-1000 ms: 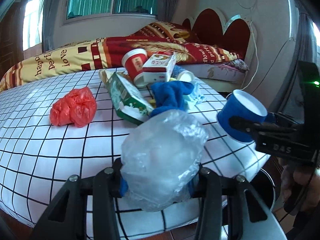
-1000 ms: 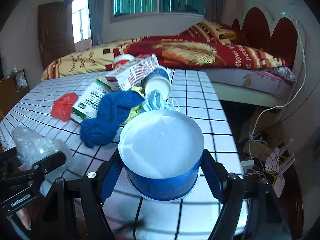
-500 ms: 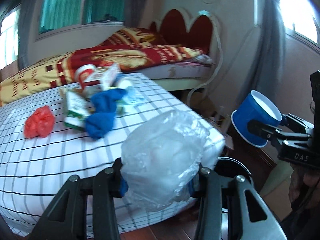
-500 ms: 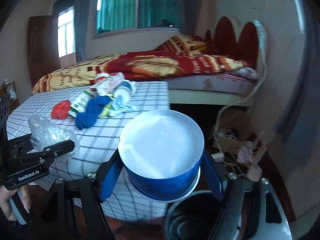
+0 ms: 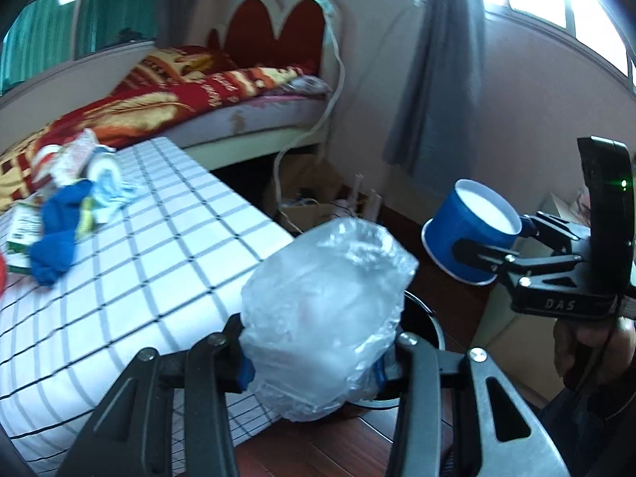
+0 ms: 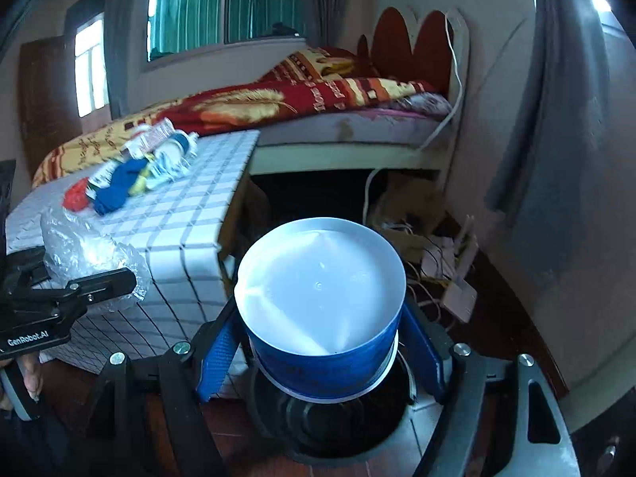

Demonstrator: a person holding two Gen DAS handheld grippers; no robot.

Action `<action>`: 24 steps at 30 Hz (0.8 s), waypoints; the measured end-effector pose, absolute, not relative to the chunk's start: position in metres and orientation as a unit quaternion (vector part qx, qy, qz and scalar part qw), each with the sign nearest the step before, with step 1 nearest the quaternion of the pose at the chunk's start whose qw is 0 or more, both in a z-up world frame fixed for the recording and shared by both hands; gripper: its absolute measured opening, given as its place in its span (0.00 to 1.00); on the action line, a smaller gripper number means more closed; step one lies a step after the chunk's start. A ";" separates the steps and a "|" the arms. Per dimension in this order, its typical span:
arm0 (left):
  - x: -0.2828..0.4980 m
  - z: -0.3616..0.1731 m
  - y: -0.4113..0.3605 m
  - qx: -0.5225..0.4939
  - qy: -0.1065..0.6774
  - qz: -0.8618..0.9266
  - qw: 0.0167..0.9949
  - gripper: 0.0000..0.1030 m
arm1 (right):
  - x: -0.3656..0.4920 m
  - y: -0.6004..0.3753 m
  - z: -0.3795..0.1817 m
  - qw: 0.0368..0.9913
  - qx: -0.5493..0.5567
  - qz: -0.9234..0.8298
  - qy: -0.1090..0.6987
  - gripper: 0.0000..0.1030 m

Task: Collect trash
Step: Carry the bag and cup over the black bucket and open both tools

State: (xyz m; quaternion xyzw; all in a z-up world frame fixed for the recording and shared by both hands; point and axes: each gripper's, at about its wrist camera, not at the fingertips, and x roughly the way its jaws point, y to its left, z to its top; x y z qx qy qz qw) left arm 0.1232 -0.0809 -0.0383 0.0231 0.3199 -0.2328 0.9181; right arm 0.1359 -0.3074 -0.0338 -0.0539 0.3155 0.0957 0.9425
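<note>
Two bits of trash are held over the bin, and more waits on the table.

The left gripper [image 5: 314,357] pinches a clear bag [image 5: 324,318] between its fingers, and the right gripper [image 6: 322,353] squeezes a blue cup [image 6: 322,318] by its sides. Both hang right above the black bin [image 6: 342,429] on the floor by the table [image 5: 167,262], so I think dropping them in comes next. Nothing has been let go yet. Left to pick up on the table are a red lump [image 6: 75,196], a blue cloth [image 6: 117,185], a box [image 5: 20,226] and some cups in a pile [image 6: 159,151]. The cup and bag hide most of the bin, so I cannot tell what is inside. The pile is blurry and far off, and the red lump is cut off in the left view.
</note>
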 end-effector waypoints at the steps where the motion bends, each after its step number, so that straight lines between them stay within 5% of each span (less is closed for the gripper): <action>1: 0.125 -0.043 -0.086 0.024 0.326 -0.245 0.913 0.44 | 0.134 -0.312 -0.039 0.941 -0.055 0.093 0.321 0.76; 17: 0.168 -0.123 -0.160 0.049 0.425 -0.328 0.842 0.45 | 0.160 -0.344 -0.141 0.892 -0.118 0.134 0.416 0.77; 18: 0.174 -0.129 -0.164 0.042 0.442 -0.340 0.829 0.48 | 0.167 -0.341 -0.150 0.886 -0.127 0.146 0.421 0.77; 19: 0.179 -0.134 -0.166 0.038 0.449 -0.329 0.830 0.59 | 0.170 -0.339 -0.158 0.883 -0.141 0.150 0.422 0.81; 20: 0.182 -0.138 -0.166 0.044 0.455 -0.311 0.833 0.68 | 0.174 -0.337 -0.166 0.881 -0.159 0.140 0.424 0.96; 22: 0.183 -0.141 -0.161 0.036 0.460 -0.297 0.836 0.94 | 0.187 -0.339 -0.189 0.862 -0.182 0.116 0.459 0.98; 24: 0.179 -0.139 -0.154 0.037 0.453 -0.282 0.845 0.98 | 0.191 -0.347 -0.199 0.852 -0.165 0.113 0.484 0.98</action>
